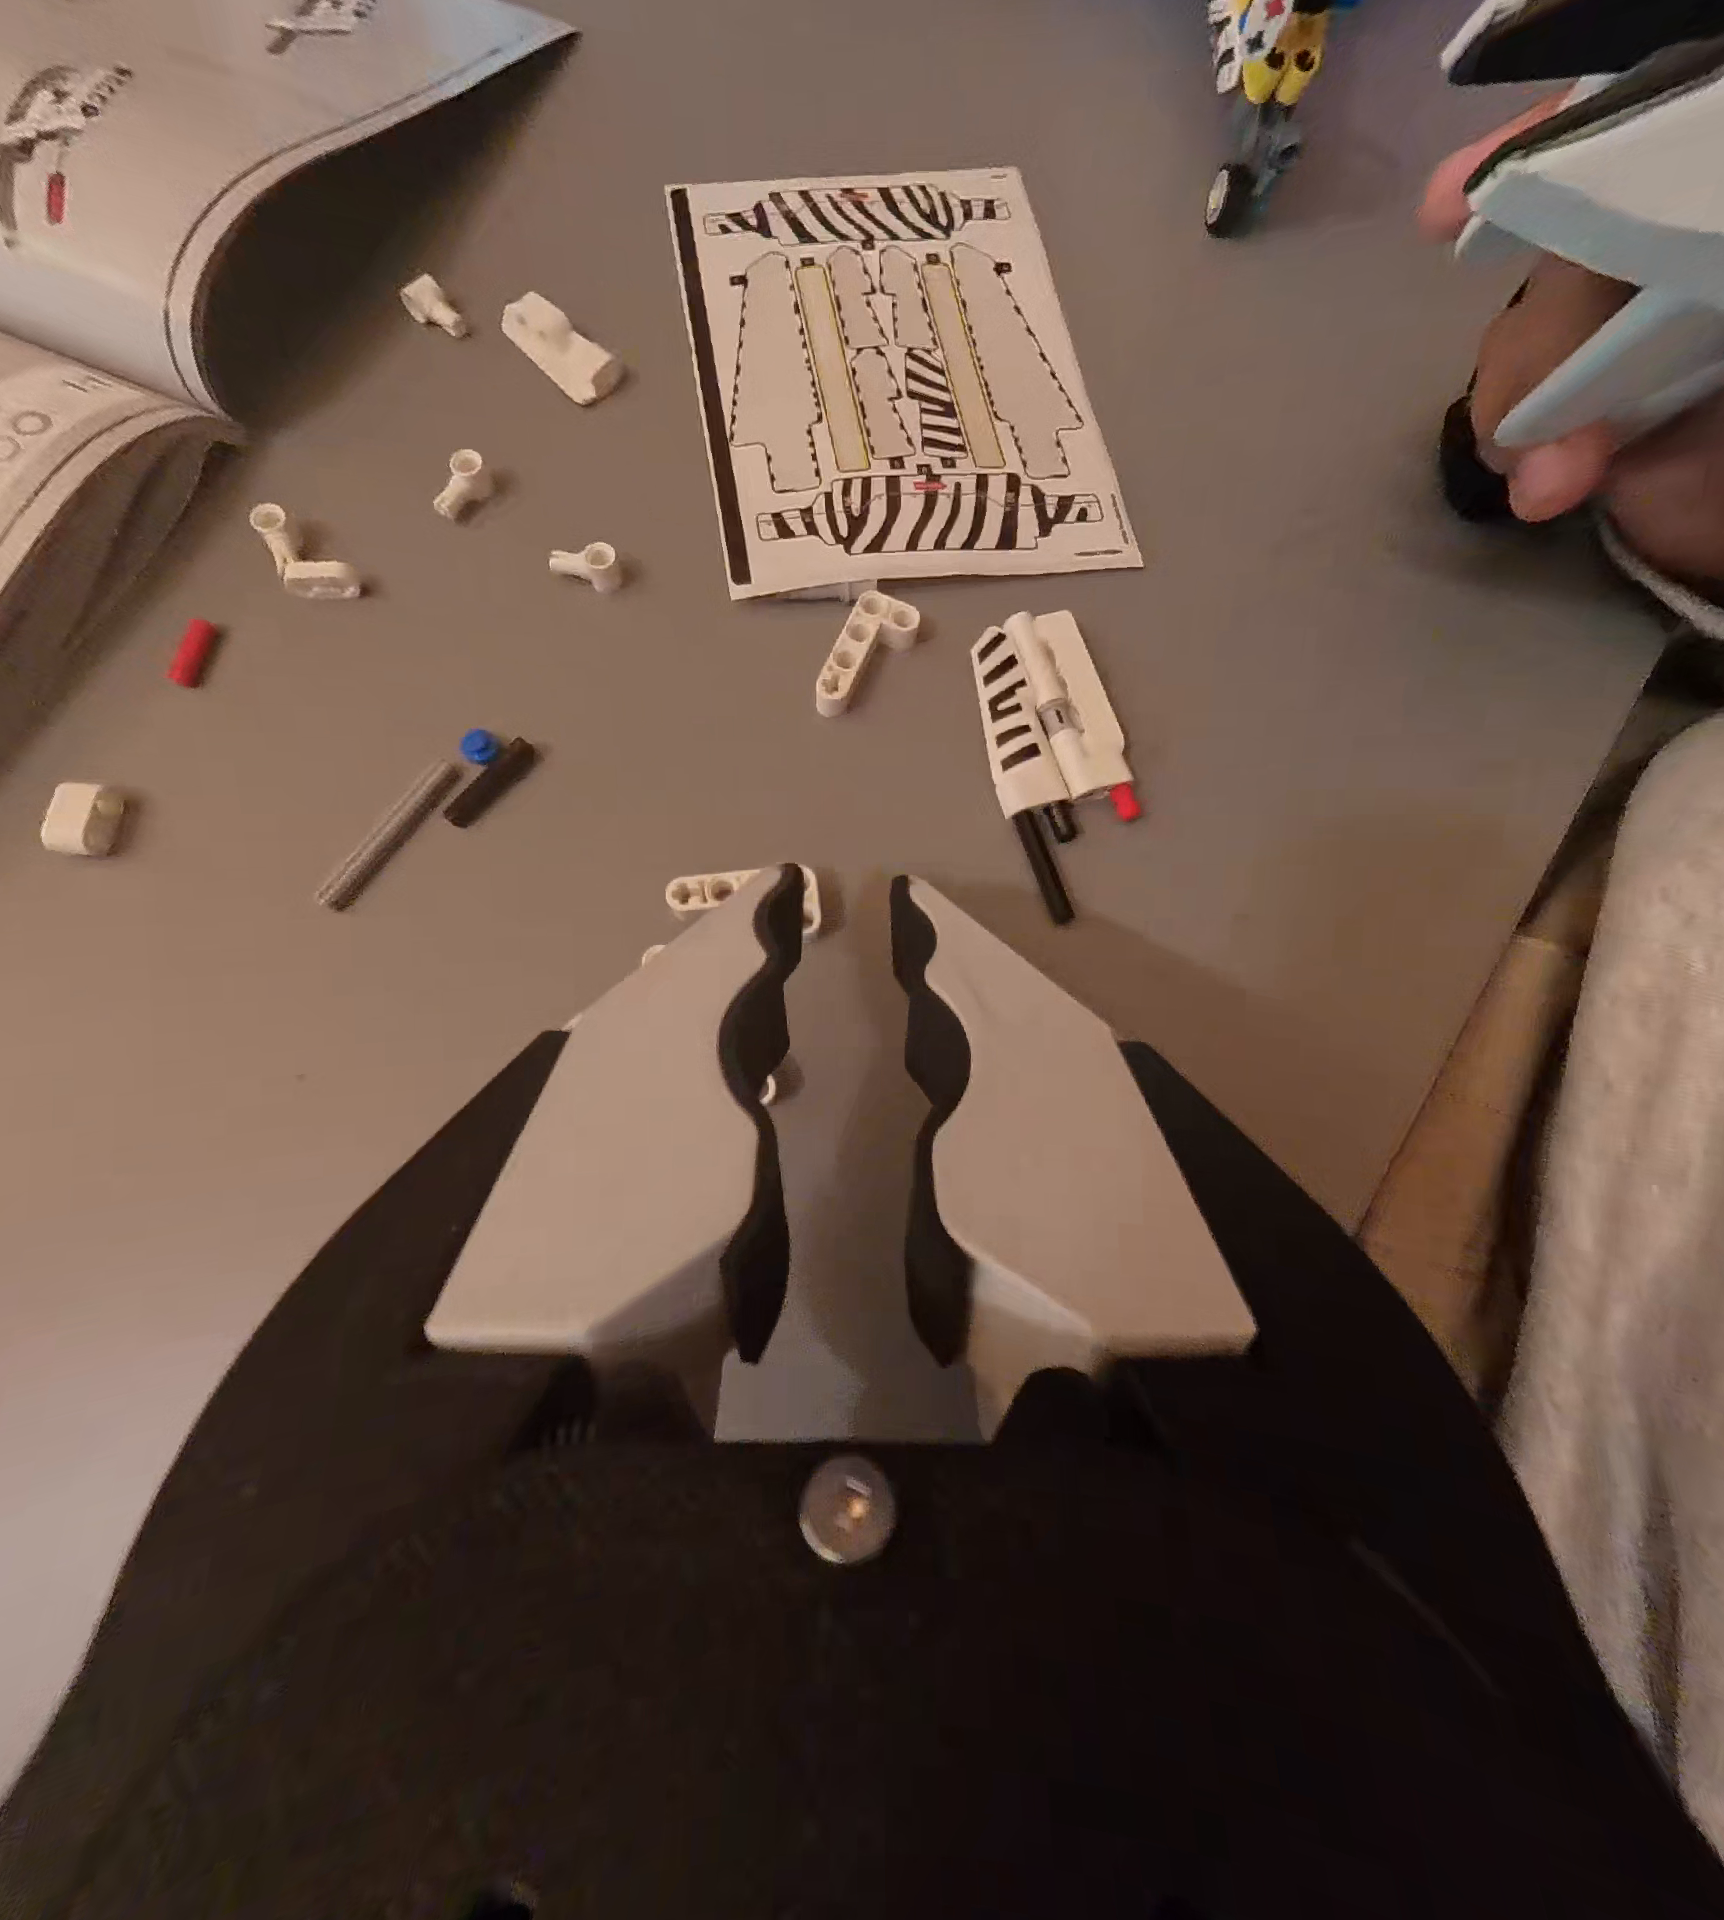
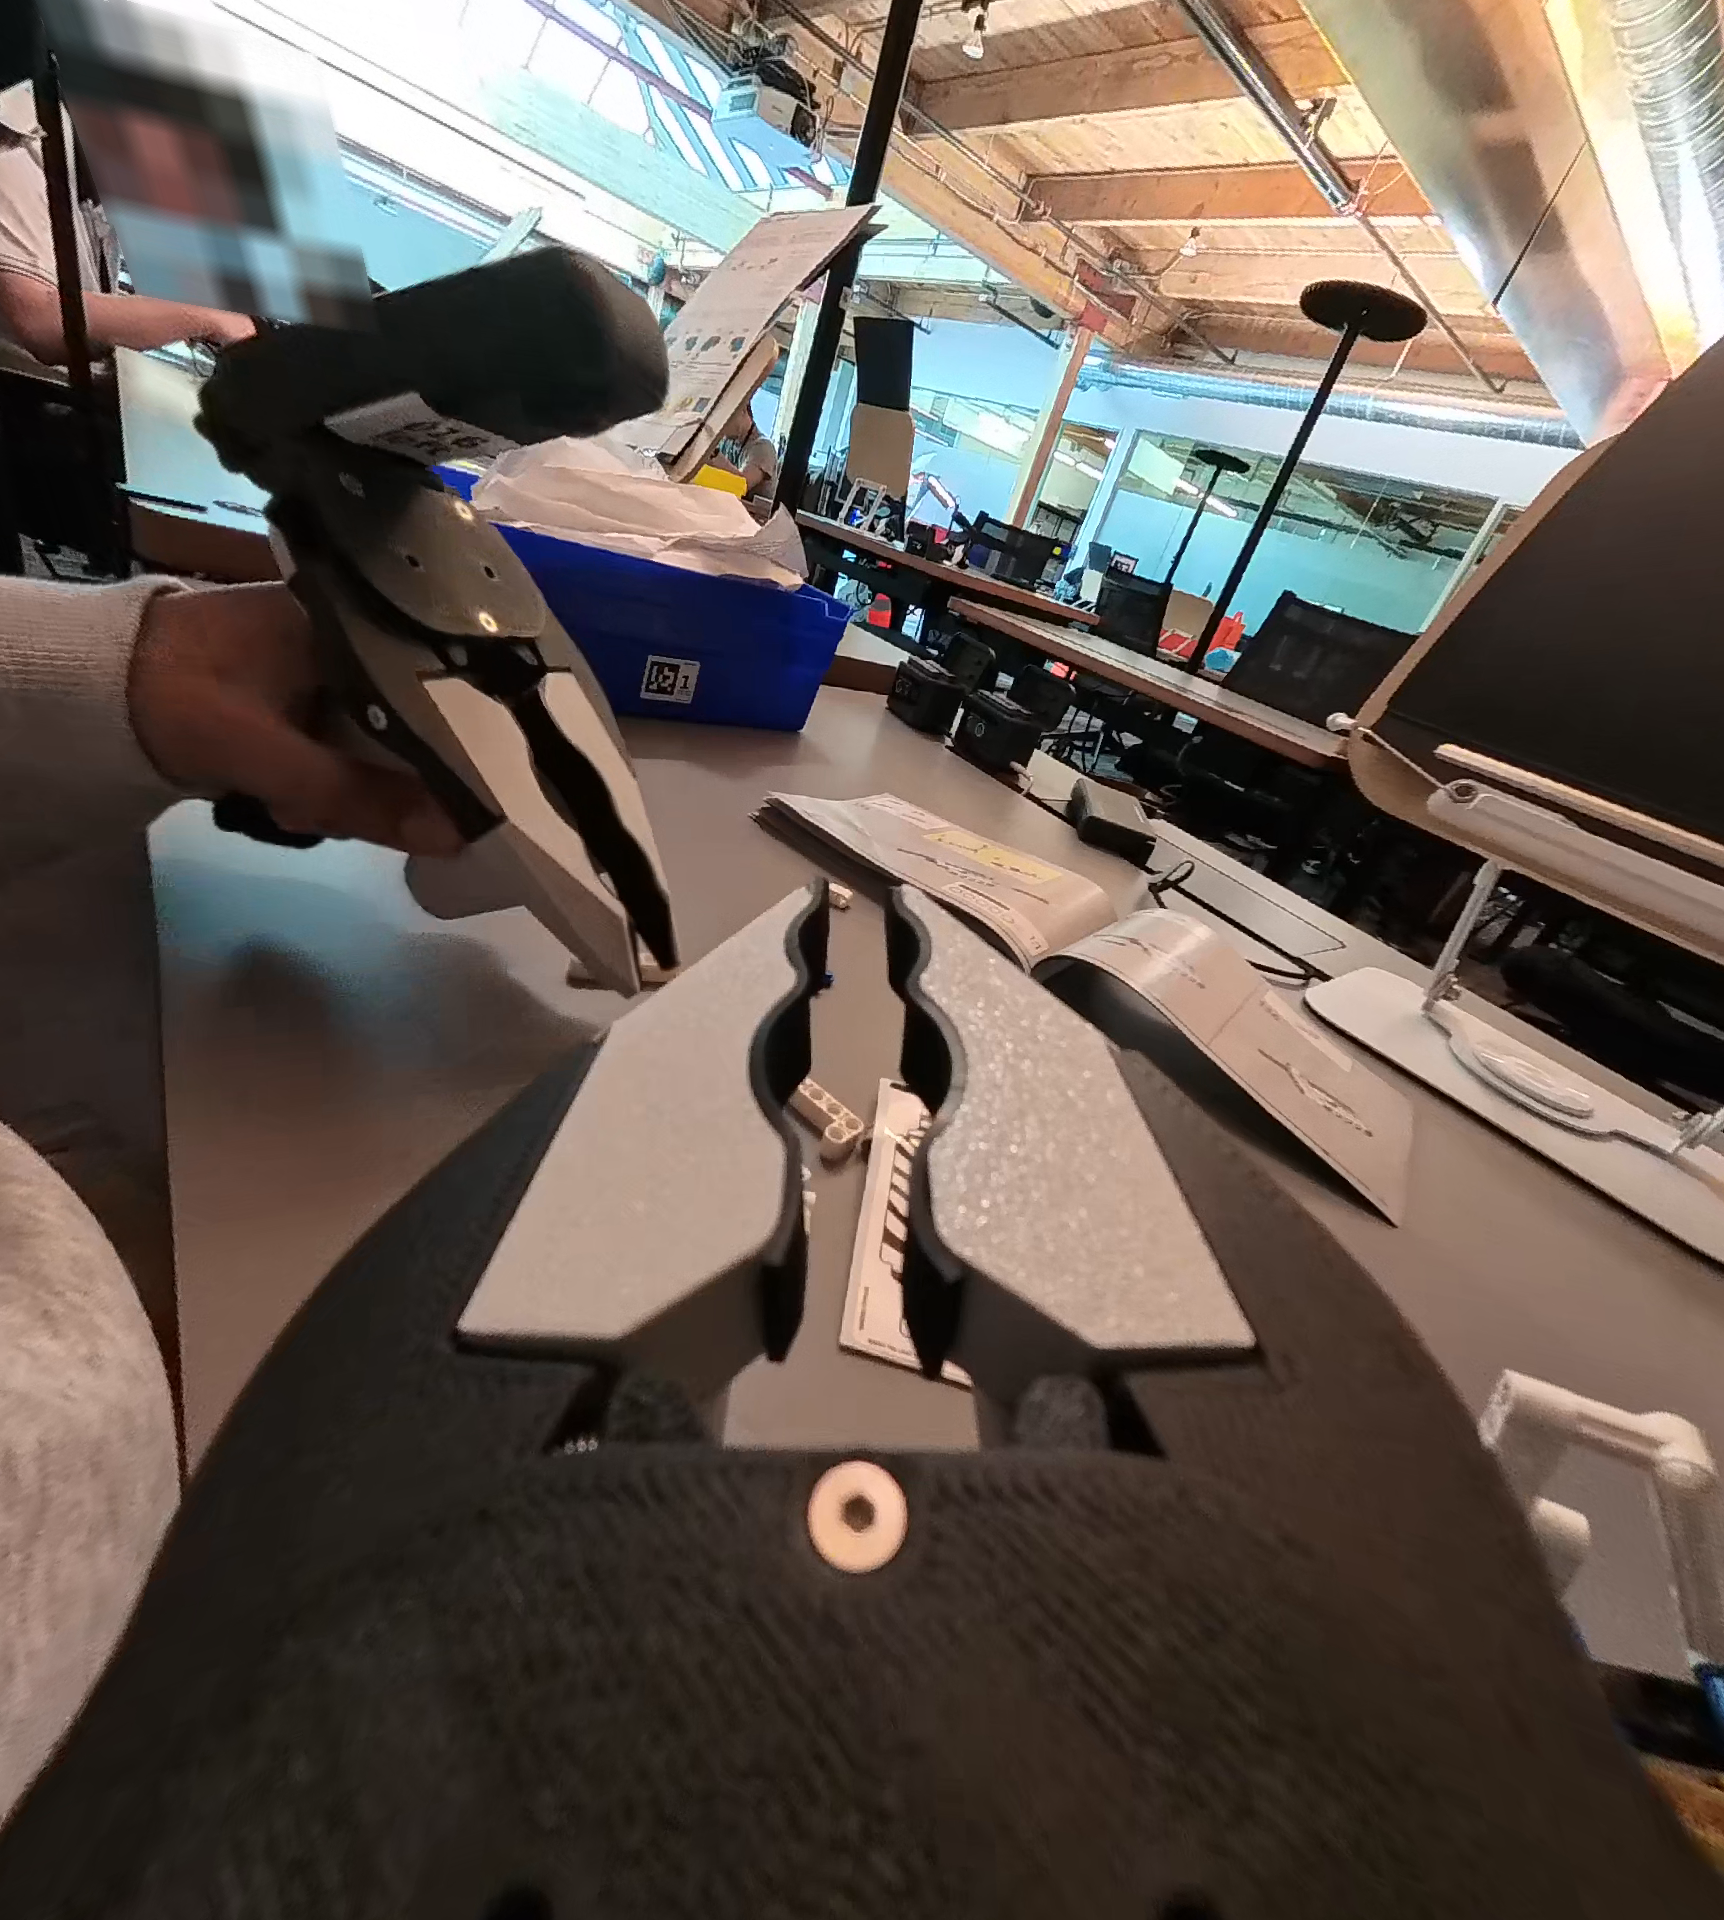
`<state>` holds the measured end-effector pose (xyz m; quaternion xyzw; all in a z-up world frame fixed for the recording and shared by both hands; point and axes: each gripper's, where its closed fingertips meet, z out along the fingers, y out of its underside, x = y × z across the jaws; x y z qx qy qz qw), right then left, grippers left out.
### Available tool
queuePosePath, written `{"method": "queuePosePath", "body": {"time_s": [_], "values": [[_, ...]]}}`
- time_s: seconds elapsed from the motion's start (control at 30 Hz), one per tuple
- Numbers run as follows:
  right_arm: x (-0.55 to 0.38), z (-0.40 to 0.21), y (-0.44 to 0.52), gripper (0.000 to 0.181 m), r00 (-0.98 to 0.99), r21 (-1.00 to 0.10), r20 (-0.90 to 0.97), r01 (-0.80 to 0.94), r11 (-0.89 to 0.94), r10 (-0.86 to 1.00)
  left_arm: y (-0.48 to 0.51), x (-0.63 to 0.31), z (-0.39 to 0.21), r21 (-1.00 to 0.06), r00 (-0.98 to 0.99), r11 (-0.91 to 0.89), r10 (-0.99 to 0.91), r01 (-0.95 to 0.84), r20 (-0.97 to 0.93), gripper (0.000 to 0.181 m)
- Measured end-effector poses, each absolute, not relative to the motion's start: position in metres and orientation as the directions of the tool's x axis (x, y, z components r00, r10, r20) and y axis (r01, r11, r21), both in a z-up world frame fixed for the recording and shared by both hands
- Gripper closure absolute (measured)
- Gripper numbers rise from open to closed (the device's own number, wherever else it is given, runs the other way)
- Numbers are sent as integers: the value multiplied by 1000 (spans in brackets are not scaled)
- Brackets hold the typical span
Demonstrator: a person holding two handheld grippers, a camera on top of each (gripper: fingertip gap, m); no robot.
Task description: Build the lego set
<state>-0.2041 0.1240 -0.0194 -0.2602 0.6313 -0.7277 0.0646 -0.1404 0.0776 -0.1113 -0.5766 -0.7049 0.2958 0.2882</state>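
In the left wrist view my left gripper (image 1: 847, 894) hovers low over the grey table (image 1: 1253, 623), jaws slightly apart and empty. A white beam (image 1: 707, 891) lies partly under its left fingertip. Ahead lie a zebra-striped sub-assembly (image 1: 1045, 717), a white L-beam (image 1: 863, 649), a sticker sheet (image 1: 899, 384), a grey axle (image 1: 390, 831), a black pin (image 1: 489, 779), a blue pin (image 1: 477, 745), a red piece (image 1: 193, 652) and several small white connectors. My right gripper (image 2: 858, 914) is raised, open and empty; it also shows in the left wrist view (image 1: 1616, 208). The left gripper (image 2: 645, 951) shows tip-down on the table.
An open instruction booklet (image 1: 58, 312) lies at the left. A partly built model (image 1: 1263, 94) stands at the far edge. A blue bin (image 2: 692, 644), a lamp base (image 2: 1523, 1122) and a black screen (image 2: 1616, 623) stand around the table. The table edge (image 1: 1460, 1143) runs at the right. My right fingertips sit around 12 cm from my left ones. To the black pin (image 1: 489, 779): left tips about 8 cm, right tips about 20 cm. The grey axle (image 1: 390, 831) is closer to my left gripper, around 9 cm from its tips; the right tips are 20 cm off.
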Motion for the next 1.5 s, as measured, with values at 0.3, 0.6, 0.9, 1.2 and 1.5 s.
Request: {"method": "queuePosePath", "body": {"time_s": [0.3,0.6,0.9,1.2,1.5], "values": [[-203,-20,123,172,-855,-951,303,-243,-191,-422,78,-144,-125,-690,-167,118,986,714,-4,171],[-222,8,138,181,-899,-943,240,-127,-307,-366,79,-146,-117,-692,-145,40,985,720,-94,179],[-224,14,141,175,-896,-943,203,-71,-324,-395,76,-139,-126,-679,-190,153,982,718,20,164],[-225,23,150,176,-898,-913,248,-91,-399,-363,68,-142,-130,-694,-229,161,973,702,-6,174],[-195,6,146,172,-817,-950,220,-55,-308,-532,96,-154,-48,-777,-120,-428,838,462,-533,174]]}}
